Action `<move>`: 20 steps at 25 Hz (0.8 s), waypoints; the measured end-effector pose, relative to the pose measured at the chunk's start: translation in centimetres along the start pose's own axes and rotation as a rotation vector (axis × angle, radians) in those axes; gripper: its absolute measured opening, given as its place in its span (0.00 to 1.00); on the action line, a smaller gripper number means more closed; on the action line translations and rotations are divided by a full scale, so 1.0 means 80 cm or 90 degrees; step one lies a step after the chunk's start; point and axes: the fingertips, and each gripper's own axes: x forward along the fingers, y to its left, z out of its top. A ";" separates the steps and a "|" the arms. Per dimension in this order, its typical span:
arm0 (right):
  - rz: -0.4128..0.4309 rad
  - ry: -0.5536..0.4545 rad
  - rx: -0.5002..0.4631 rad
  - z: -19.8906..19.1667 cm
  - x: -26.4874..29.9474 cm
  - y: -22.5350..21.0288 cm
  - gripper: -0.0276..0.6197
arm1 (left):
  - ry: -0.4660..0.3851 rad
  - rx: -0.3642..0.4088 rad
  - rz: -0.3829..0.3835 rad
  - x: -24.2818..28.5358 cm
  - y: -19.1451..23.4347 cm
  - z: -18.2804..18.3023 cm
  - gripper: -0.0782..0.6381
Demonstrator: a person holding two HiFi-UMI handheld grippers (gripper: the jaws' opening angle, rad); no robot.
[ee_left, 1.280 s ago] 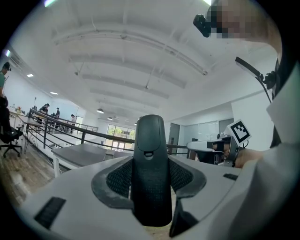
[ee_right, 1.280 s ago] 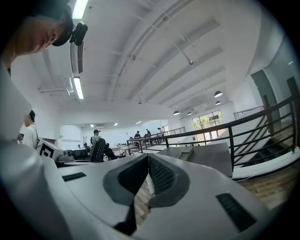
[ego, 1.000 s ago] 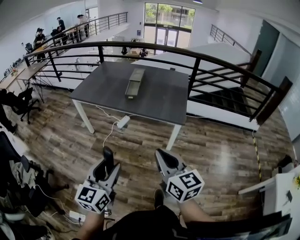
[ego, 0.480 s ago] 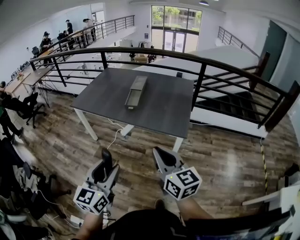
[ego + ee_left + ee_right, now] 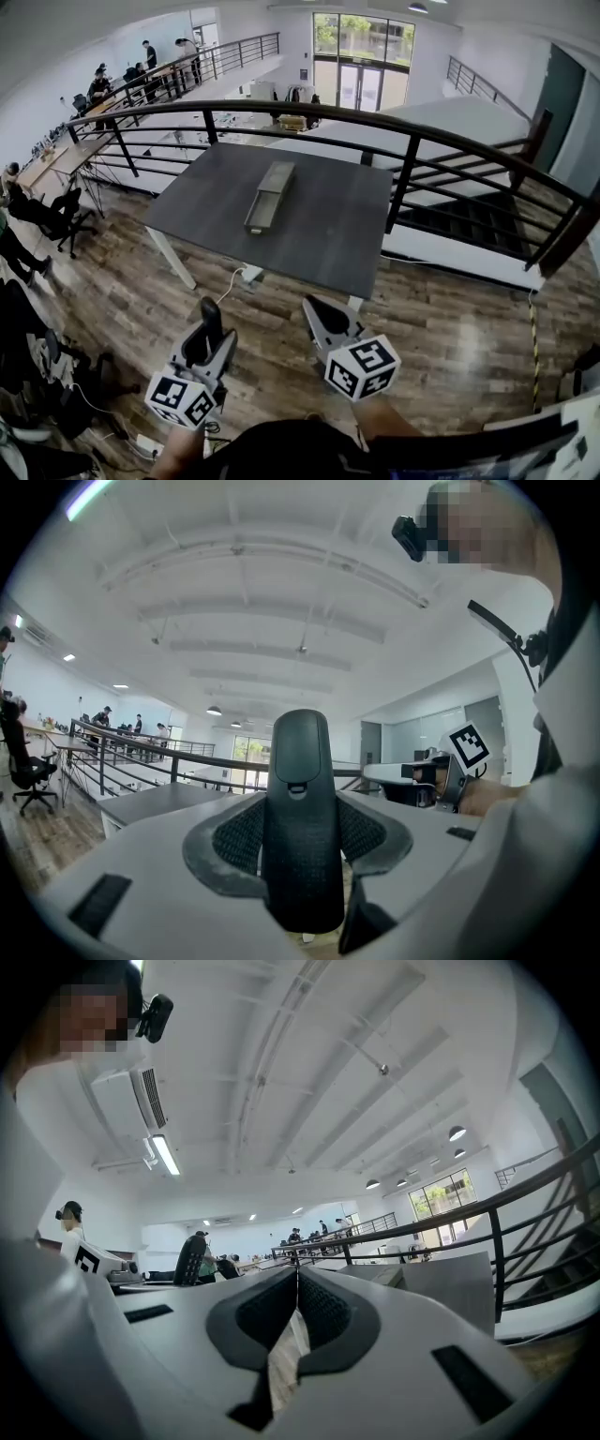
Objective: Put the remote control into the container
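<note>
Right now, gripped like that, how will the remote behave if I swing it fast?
The remote looks rigid, smooth plastic, so it could slip. The left gripper clamps its lower part, the top standing clear, so it may pivot. Slim, probably light.

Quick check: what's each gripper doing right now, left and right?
Left gripper: closed on the remote control, held upright.
Right gripper: fingers closed, holding nothing.

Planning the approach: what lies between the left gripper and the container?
Head view: wood floor, a white cable, then bare tabletop up to the container.
</note>
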 end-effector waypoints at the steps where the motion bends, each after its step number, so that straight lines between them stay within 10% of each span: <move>1: 0.003 0.000 0.000 0.002 0.003 -0.009 0.05 | 0.001 -0.001 0.004 0.008 0.000 -0.001 0.41; 20: 0.007 0.029 0.006 -0.013 0.122 -0.080 0.05 | 0.017 -0.020 0.021 0.094 0.088 -0.011 0.41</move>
